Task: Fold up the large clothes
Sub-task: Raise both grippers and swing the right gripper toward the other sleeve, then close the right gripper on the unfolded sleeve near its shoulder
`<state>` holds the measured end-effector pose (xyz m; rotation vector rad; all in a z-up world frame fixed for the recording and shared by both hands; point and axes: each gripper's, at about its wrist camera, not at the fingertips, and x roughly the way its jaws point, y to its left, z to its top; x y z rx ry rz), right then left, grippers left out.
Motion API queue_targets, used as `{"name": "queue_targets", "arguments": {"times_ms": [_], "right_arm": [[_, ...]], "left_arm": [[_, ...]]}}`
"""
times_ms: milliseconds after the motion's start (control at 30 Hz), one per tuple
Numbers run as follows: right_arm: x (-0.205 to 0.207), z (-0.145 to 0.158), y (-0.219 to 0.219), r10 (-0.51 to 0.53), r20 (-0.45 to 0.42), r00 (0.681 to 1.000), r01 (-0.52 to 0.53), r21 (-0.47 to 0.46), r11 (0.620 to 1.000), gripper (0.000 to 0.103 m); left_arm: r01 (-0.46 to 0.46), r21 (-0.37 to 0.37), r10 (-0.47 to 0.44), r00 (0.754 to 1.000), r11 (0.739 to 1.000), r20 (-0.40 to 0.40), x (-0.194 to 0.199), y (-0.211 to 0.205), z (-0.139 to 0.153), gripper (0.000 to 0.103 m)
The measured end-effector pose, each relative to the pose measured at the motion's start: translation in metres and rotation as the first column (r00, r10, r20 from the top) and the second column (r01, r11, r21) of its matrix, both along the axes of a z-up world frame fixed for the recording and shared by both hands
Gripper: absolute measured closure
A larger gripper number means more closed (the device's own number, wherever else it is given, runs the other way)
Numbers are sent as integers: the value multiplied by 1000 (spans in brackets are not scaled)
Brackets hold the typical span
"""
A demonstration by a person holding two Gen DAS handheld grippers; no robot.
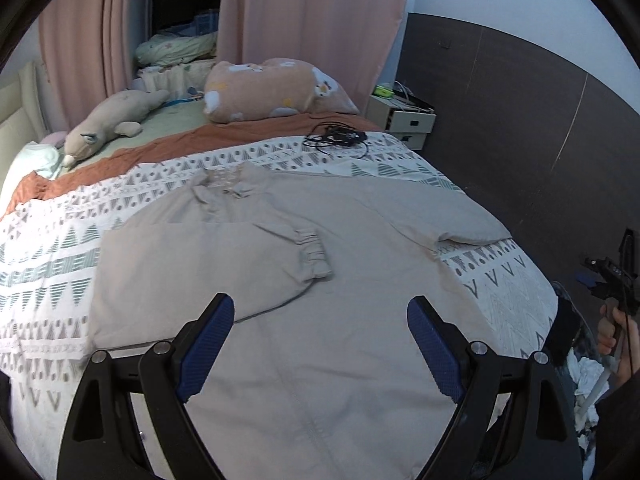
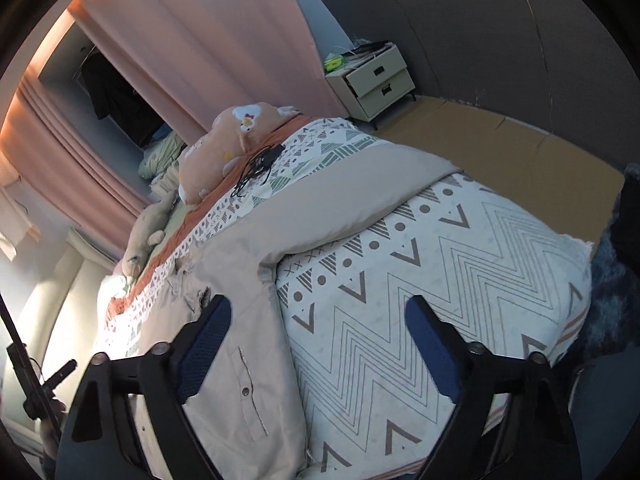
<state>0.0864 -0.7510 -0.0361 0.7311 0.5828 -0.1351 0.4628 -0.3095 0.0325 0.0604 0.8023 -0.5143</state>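
Dim, soft indoor light; fisheye warping, dark vignetted corners.

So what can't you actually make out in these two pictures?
- Jacket hem: left wrist view, cut off by the bottom edge and the left gripper.
- Right sleeve cuff: right wrist view, hangs past the bed's far edge.
- Items on the nightstand: both views, too small.

Beige jacket [image 1: 320, 280] front unobstructed; black cables [image 1: 336, 138] and pillow [image 1: 276, 90] sit beyond the collar.
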Motion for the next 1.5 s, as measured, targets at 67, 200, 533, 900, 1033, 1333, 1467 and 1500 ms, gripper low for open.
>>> {"name": "queue_targets", "arguments": {"times_ms": [67, 200, 533, 900, 1033, 1333, 1467, 1500], "right_arm": [[11, -12, -10, -11, -4, 1000, 11, 31, 999, 21], [40, -35, -29, -33, -11, 999, 34, 82, 996, 22], [134, -81, -59, -69, -19, 997, 71, 175, 982, 33], [212, -133, -79, -74, -78, 994, 90, 219, 972, 33], [222, -143, -91, -73, -38, 997, 81, 284, 955, 33], [243, -159, -111, -87, -26, 996, 91, 300, 950, 38], [256, -152, -109, -103, -54, 993, 112, 203, 973, 51], [257, -149, -107, -112, -50, 992, 120, 193, 974, 55]], "left_arm": [[16, -7, -16, 1000, 1000, -22, 10, -14, -13, 13], [37, 12, -37, 998, 999, -42, 27, -39, -38, 13], [22, 3, -22, 993, 1000, -114, 91, -63, -96, 28], [16, 53, -5, 980, 998, -199, 145, -69, -165, 50], [23, 63, -9, 974, 998, -226, 153, -71, -184, 51], [4, 95, 23, 960, 995, -279, 177, -81, -213, 51], [-12, 103, 40, 959, 995, -281, 187, -85, -212, 51], [-17, 93, 42, 957, 996, -286, 186, -84, -210, 51]]}}
